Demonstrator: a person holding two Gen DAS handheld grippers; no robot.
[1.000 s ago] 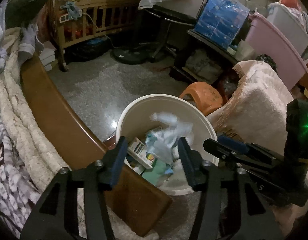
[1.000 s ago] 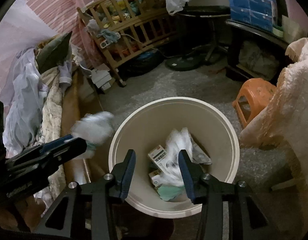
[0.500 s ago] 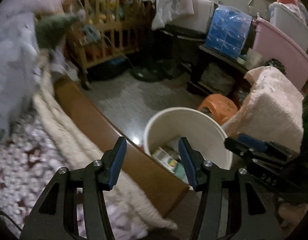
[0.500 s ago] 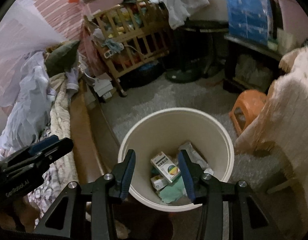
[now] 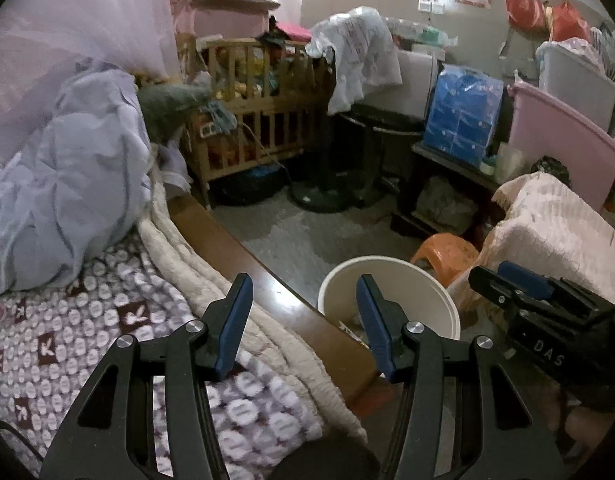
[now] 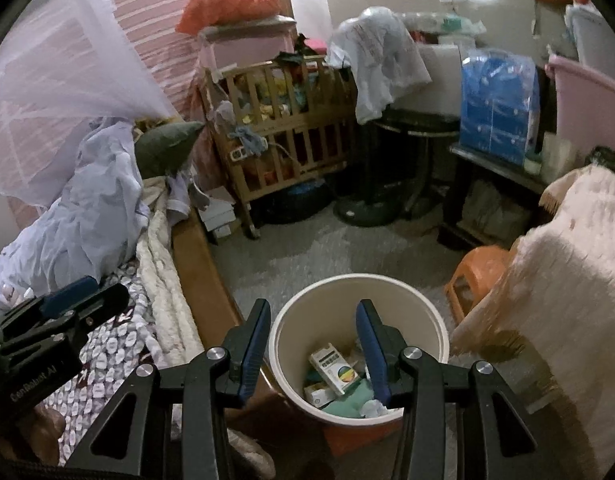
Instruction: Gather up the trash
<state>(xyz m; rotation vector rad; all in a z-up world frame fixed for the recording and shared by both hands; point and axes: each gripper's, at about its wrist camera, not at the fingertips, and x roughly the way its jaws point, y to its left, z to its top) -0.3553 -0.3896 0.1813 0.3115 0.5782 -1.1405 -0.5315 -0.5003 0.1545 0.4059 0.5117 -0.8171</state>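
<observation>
A cream round trash bin (image 6: 419,300) stands on the floor beside the bed; it also shows in the left wrist view (image 5: 435,280). Inside lie a white medicine box (image 6: 332,366), a green scrap (image 6: 349,402) and other small packets. My right gripper (image 6: 313,316) is open and empty above the bin's mouth; it shows in the left wrist view (image 5: 507,276). My left gripper (image 5: 305,292) is open and empty over the bed's wooden edge, left of the bin; it shows in the right wrist view (image 6: 79,292).
The bed's brown wooden rail (image 5: 235,248) and patterned blanket (image 5: 79,320) lie left. An orange stool (image 6: 481,268) and a fringed pink cover (image 6: 567,264) stand right of the bin. A wooden crib (image 5: 259,120), a fan base (image 5: 327,200) and a shelf (image 5: 455,168) stand behind.
The crumpled white tissue left my left gripper and dropped into the bin. My left gripper then swung left and up, away from the bin and over the bed. My right gripper lifted slightly.
</observation>
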